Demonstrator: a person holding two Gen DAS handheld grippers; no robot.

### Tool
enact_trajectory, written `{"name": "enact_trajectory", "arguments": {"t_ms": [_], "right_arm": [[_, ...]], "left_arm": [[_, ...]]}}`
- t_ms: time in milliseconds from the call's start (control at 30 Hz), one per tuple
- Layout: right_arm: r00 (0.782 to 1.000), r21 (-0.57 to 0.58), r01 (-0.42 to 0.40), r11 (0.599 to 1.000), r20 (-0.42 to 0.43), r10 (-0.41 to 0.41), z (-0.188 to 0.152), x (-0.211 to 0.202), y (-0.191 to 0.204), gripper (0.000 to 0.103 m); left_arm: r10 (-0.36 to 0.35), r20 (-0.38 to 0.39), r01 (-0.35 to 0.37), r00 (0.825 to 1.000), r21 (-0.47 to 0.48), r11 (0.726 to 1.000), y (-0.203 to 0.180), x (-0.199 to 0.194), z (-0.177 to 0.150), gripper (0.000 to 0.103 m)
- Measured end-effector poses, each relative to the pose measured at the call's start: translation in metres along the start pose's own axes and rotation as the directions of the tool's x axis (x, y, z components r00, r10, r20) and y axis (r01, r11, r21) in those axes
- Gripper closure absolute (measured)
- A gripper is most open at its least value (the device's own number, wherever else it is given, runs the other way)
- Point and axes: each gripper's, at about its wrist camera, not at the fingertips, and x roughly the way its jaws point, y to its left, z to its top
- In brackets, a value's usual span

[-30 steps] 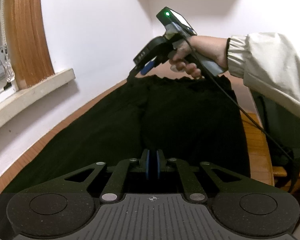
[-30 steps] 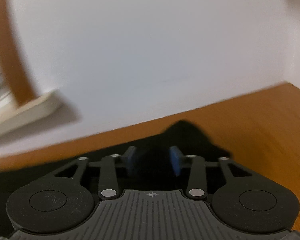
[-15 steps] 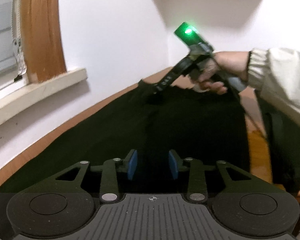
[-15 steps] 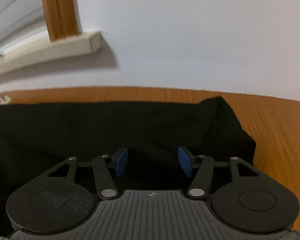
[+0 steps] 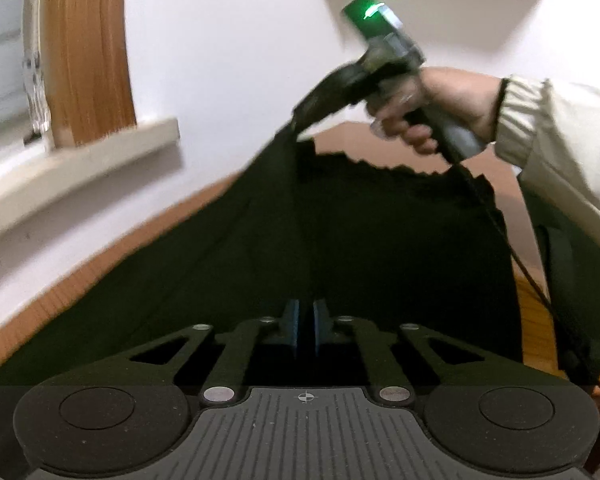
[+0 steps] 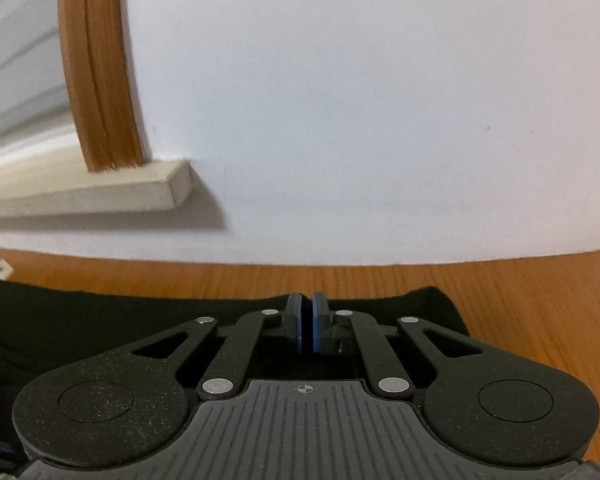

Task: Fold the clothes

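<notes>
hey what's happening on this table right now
A person is folding a black garment spread on a wooden table. Both handheld grippers are shut on one edge of it: the left gripper near the camera, the right gripper farther along, pulling its corner up off the table.

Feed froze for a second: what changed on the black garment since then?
Both grippers closed on the black garment: the left gripper on its near edge, the right gripper on its far edge, now lifted off the wooden table. The rest stays spread flat.
</notes>
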Motion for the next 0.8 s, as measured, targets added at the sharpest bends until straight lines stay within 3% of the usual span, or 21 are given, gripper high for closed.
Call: {"name": "enact_trajectory", "arguments": {"t_ms": [200, 333, 433, 467, 500, 600, 800], "right_arm": [[0.997, 0.061, 0.08, 0.995, 0.012, -0.081, 0.002, 0.008, -0.011, 0.101], [0.998, 0.119, 0.066, 0.991, 0.005, -0.067, -0.011, -0.003, -0.02, 0.098], [0.999, 0.156, 0.048, 0.987, 0.002, -0.049, -0.025, -0.017, -0.025, 0.088], [0.999, 0.181, 0.037, 0.983, 0.0, -0.038, -0.031, -0.023, -0.029, 0.073], [1.0, 0.21, 0.027, 0.977, -0.001, -0.027, -0.038, -0.029, -0.032, 0.065], [1.0, 0.306, -0.02, 0.952, -0.006, 0.023, -0.058, -0.038, -0.038, 0.061], [0.995, 0.395, -0.071, 0.916, -0.032, 0.091, -0.076, -0.031, -0.023, 0.054]], "left_arm": [[-0.035, 0.121, 0.044, 0.992, -0.07, 0.997, 0.013, -0.031, 0.018, 0.098], [-0.018, 0.098, 0.029, 0.995, -0.113, 0.993, 0.027, -0.018, 0.018, 0.098], [-0.022, 0.093, 0.033, 0.995, -0.124, 0.992, 0.03, -0.013, 0.015, 0.098], [-0.023, 0.091, 0.034, 0.996, -0.122, 0.992, 0.031, -0.011, 0.015, 0.098], [-0.019, 0.089, 0.03, 0.996, -0.114, 0.993, 0.03, -0.01, 0.014, 0.098], [0.003, 0.092, 0.005, 0.996, -0.092, 0.996, 0.024, -0.008, 0.014, 0.098], [0.032, 0.11, -0.022, 0.993, -0.088, 0.996, 0.016, -0.007, 0.016, 0.098]]}}
